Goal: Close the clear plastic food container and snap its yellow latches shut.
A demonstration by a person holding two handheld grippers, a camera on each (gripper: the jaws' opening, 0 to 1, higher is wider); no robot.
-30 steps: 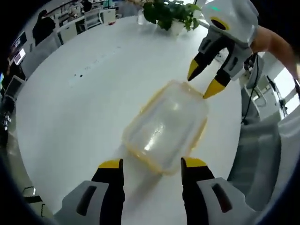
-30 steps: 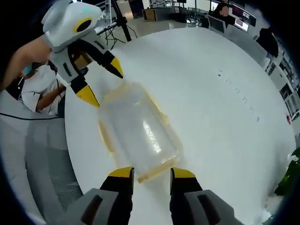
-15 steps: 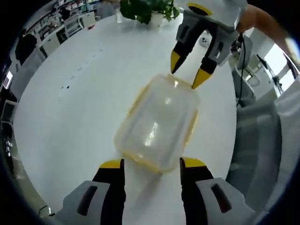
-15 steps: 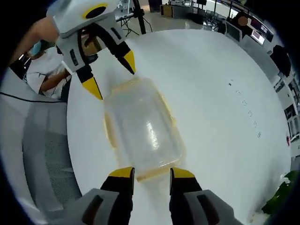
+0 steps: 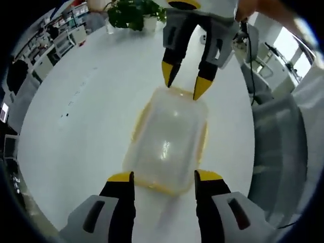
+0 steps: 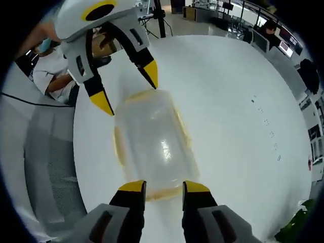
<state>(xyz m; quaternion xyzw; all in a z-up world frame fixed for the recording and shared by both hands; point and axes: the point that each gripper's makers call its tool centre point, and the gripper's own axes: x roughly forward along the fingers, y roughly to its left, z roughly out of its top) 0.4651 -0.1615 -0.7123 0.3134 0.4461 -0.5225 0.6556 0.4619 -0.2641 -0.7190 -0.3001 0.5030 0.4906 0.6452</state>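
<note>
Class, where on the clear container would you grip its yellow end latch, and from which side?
Grip the yellow latch at the container's short end, coming in lengthwise from that end. The flap juts past the rim there, squarely between the left claw's open jaws.

The container (image 5: pixel 167 142) lies on the table (image 5: pixel 86 116) between the left gripper (image 5: pixel 164 177) and right gripper (image 5: pixel 185 83).

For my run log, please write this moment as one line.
object: clear plastic food container with yellow latches on white round table | lid: on | left gripper: open, at one short end | right gripper: open, at opposite end
</note>
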